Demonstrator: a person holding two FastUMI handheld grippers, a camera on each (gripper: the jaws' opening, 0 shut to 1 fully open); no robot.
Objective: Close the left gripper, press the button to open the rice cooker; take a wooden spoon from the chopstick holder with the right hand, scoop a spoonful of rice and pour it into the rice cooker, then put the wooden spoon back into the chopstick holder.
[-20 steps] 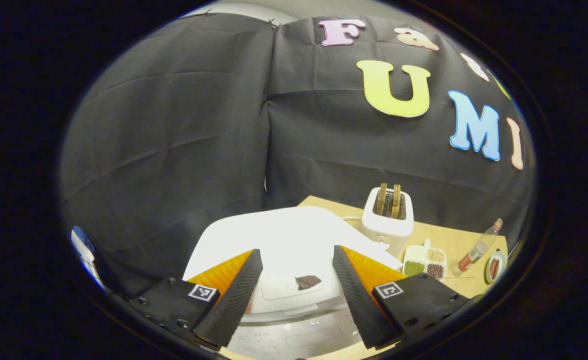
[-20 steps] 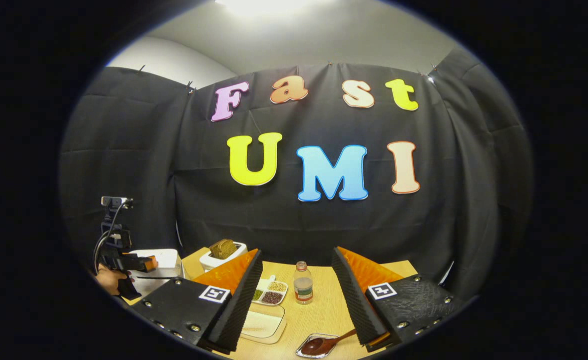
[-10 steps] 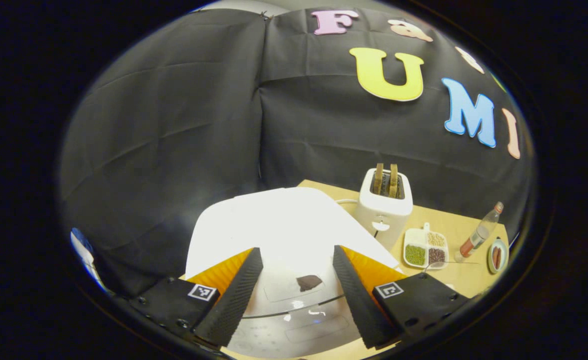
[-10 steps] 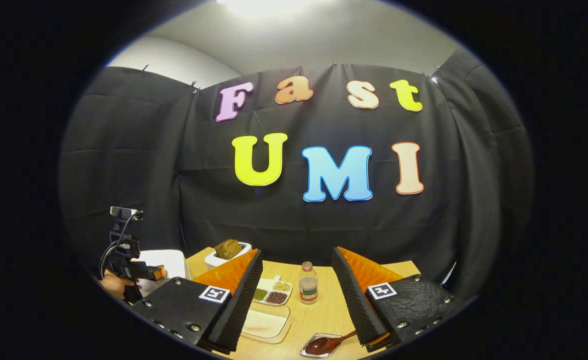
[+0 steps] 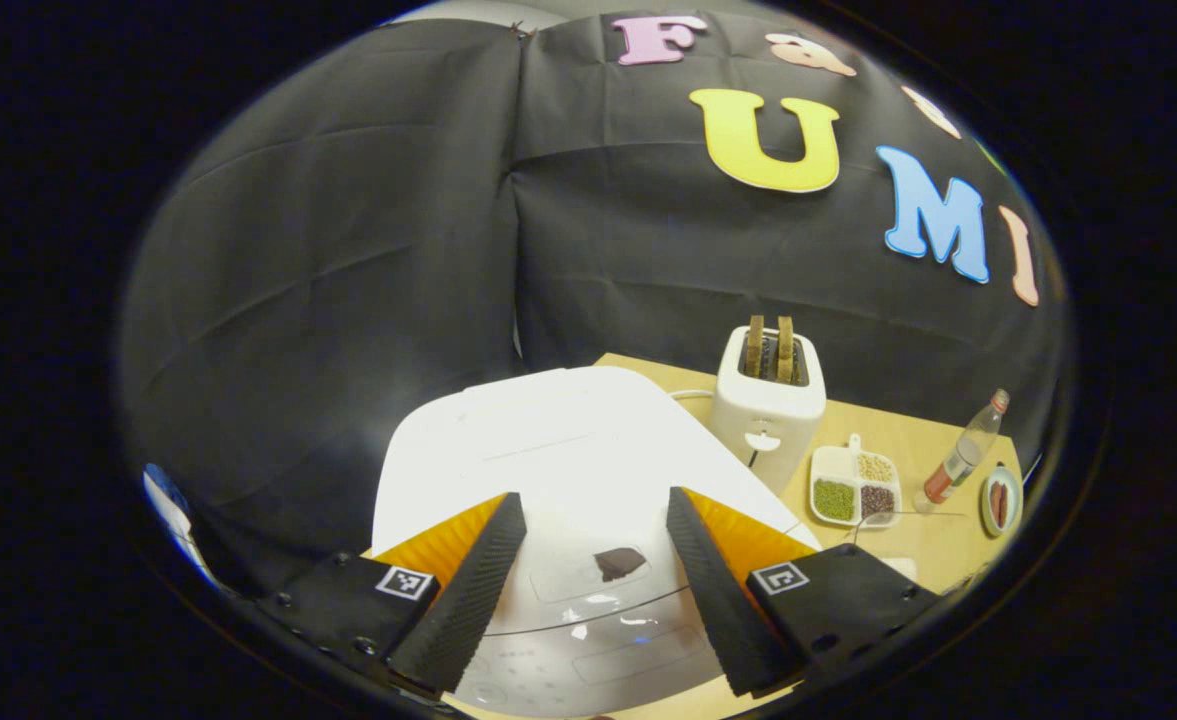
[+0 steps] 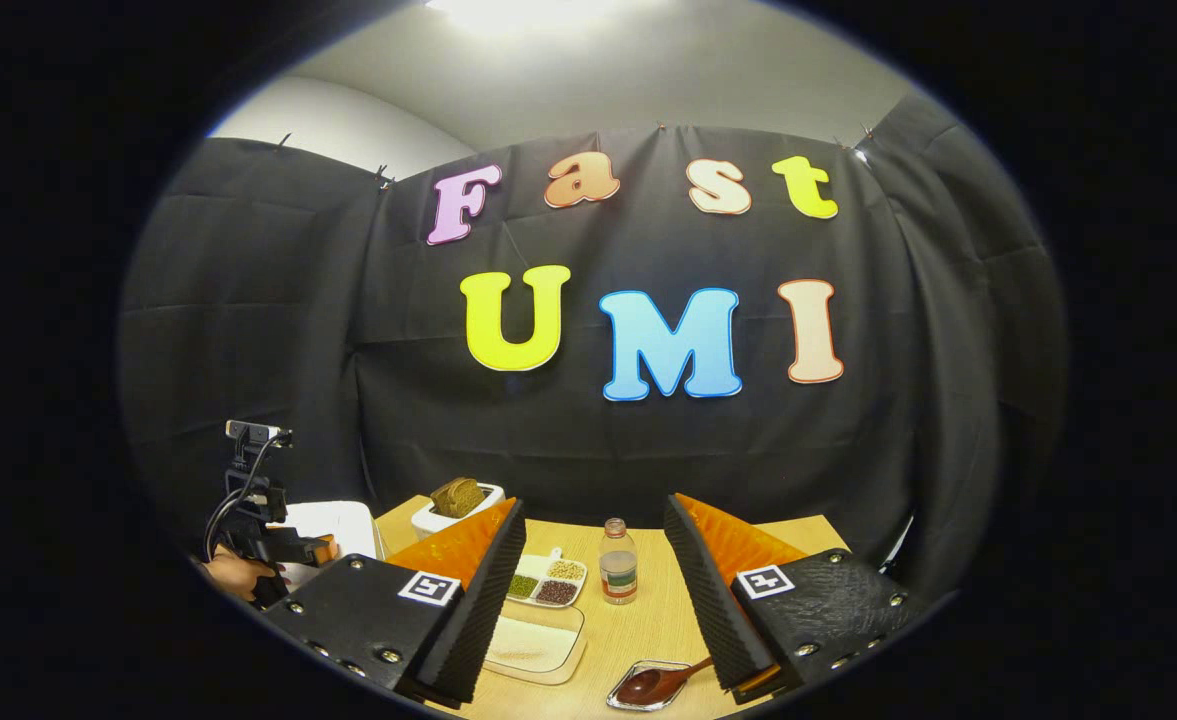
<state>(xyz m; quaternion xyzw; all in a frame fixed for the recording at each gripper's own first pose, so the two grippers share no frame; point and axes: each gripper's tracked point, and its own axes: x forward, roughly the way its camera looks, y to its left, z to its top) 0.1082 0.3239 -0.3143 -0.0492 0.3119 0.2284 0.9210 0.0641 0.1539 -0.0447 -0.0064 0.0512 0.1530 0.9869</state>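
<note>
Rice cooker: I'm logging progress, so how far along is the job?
Nothing looks done: the rice cooker lid is down. In hand: the left gripper, jaws apart, hovers above its button. Left: closing, pressing, then all the scooping; the right gripper is open and empty.

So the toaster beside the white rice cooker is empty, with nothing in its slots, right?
Not quite. The toaster does stand beside the white rice cooker, but its slots are not empty: two slices of bread stick up out of them, as the left gripper view shows.
</note>
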